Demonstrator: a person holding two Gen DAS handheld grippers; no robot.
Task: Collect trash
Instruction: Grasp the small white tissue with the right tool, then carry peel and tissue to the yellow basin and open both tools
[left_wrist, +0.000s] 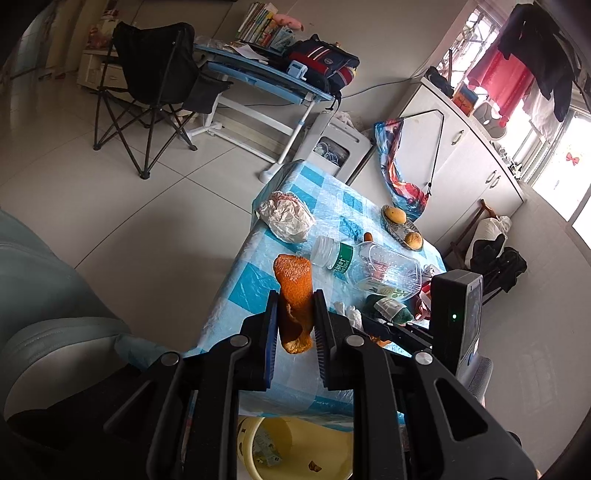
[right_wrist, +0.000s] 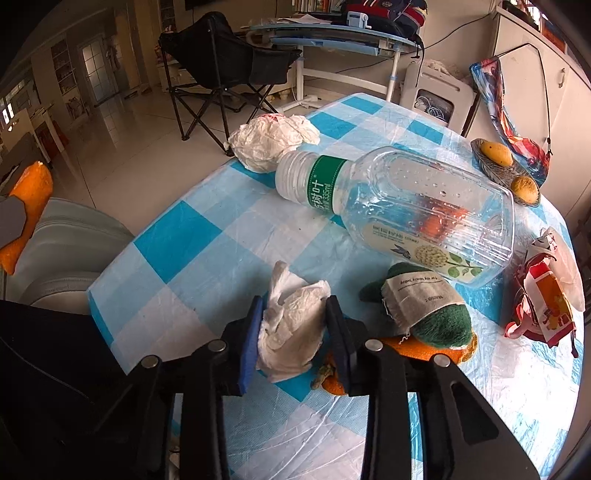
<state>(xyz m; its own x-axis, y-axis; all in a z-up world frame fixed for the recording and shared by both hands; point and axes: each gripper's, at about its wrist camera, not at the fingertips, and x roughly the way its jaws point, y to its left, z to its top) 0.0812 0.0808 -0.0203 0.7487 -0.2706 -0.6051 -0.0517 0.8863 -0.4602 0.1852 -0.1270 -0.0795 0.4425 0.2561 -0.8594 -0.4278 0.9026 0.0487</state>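
Observation:
My left gripper is shut on a long piece of orange peel and holds it in the air above the yellow trash bin, which stands beside the table's near edge. My right gripper is shut on a crumpled white tissue low over the blue checked tablecloth. An empty clear plastic bottle lies on its side mid-table. A crumpled white paper ball sits at the far left edge. A red and white wrapper lies at the right.
A green plush toy lies over more orange peel right of my right gripper. A dish with mangoes sits far right. A grey sofa is left of the table. A black folding chair and a desk stand beyond.

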